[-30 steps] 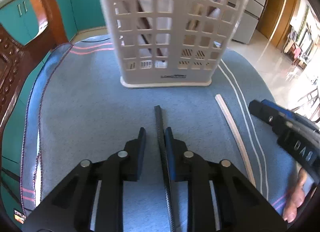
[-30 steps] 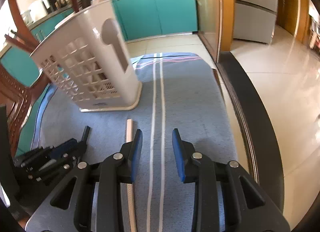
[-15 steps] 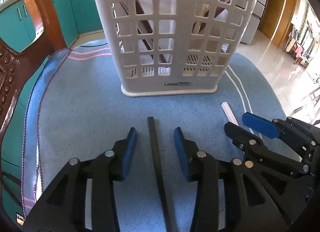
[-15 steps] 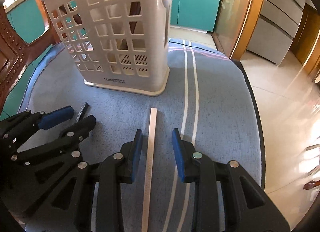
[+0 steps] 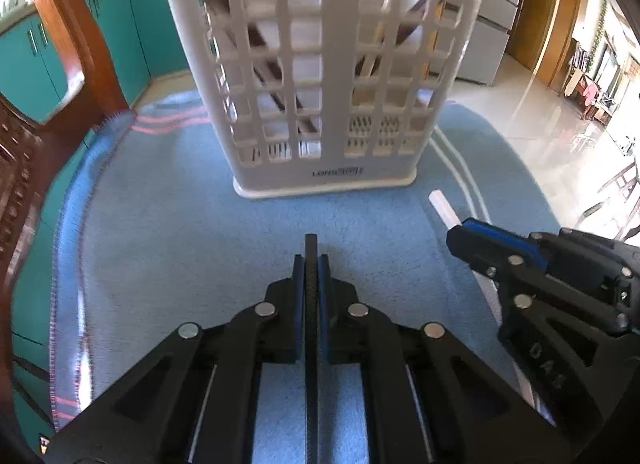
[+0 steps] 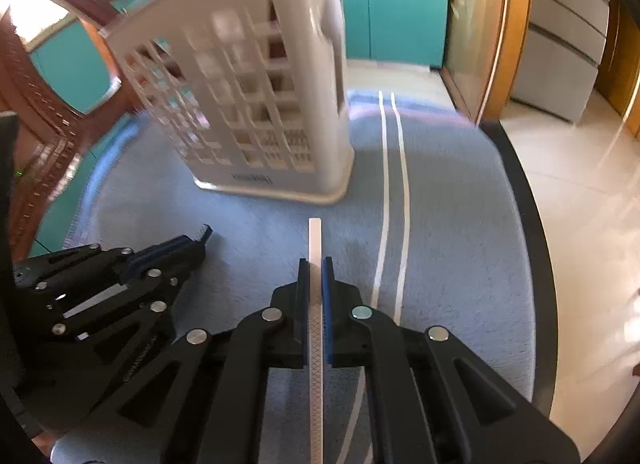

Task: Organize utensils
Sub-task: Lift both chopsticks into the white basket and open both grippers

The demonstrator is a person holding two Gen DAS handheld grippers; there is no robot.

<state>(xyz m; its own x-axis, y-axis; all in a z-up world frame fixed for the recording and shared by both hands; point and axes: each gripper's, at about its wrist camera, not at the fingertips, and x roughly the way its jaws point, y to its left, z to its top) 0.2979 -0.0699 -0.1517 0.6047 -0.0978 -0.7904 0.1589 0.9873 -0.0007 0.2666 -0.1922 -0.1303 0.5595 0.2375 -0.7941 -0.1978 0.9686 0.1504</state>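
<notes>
My left gripper [image 5: 311, 264] is shut on a black chopstick [image 5: 311, 248] whose tip sticks out past the fingers, low over the blue cloth. My right gripper [image 6: 316, 266] is shut on a white chopstick [image 6: 315, 236] in the same way. Each gripper shows in the other's view, the right one [image 5: 464, 229] at the left view's right side with the white chopstick tip [image 5: 442, 211], the left one [image 6: 188, 244] at lower left. A white slotted utensil basket [image 5: 324, 75] stands upright ahead of both, also in the right wrist view [image 6: 256, 103], with several dark and pale sticks inside.
A blue cloth [image 5: 160, 244] with white stripes [image 6: 394, 183] covers the round table. A carved wooden chair back [image 5: 48, 111] stands at the left. Teal cabinets [image 6: 396, 3] are behind. The table's dark edge [image 6: 532, 223] drops to a tiled floor on the right.
Both grippers were open around their chopsticks half a second ago. Now both have shut on them. The views have shifted slightly toward the basket.
</notes>
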